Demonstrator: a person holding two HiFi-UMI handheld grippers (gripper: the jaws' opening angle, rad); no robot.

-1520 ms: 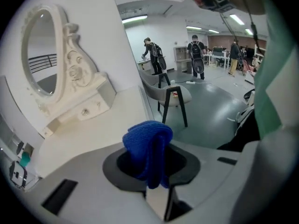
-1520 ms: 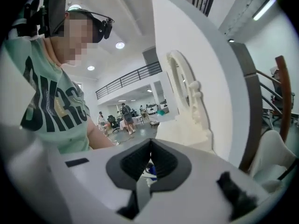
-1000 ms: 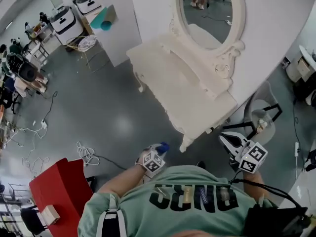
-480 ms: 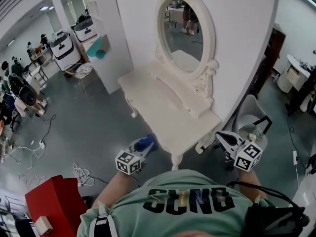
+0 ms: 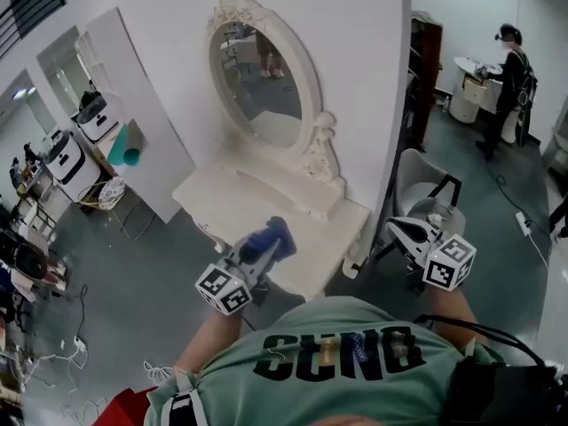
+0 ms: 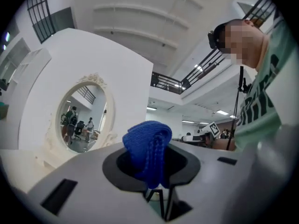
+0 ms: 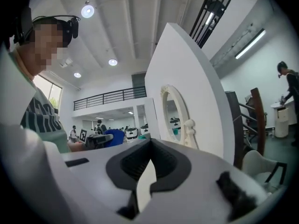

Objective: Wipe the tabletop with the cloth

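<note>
Since 0.5 s ago the L gripper has been lifted and carried fwd, from beside the front corner of the white dressing table to over its front edge. The head view has also been swung, so the table is now seen nearer the middle.

The L gripper's jaws are clenched on the blue cloth. In the left gripper view the cloth is seen bunched and folded, sticking up from between the jaws. The cloth is held over the tabletop's front part; contact w/ the surface can't be told.

The R gripper is held off the table's right end, near a pale chair, well apart from the L one. Its jaws are seen pressed together w/ nothing between them.

An oval mirror in an ornate white frame is mounted at the table's back, against a white wall. A person is seen standing far off at upper right.
</note>
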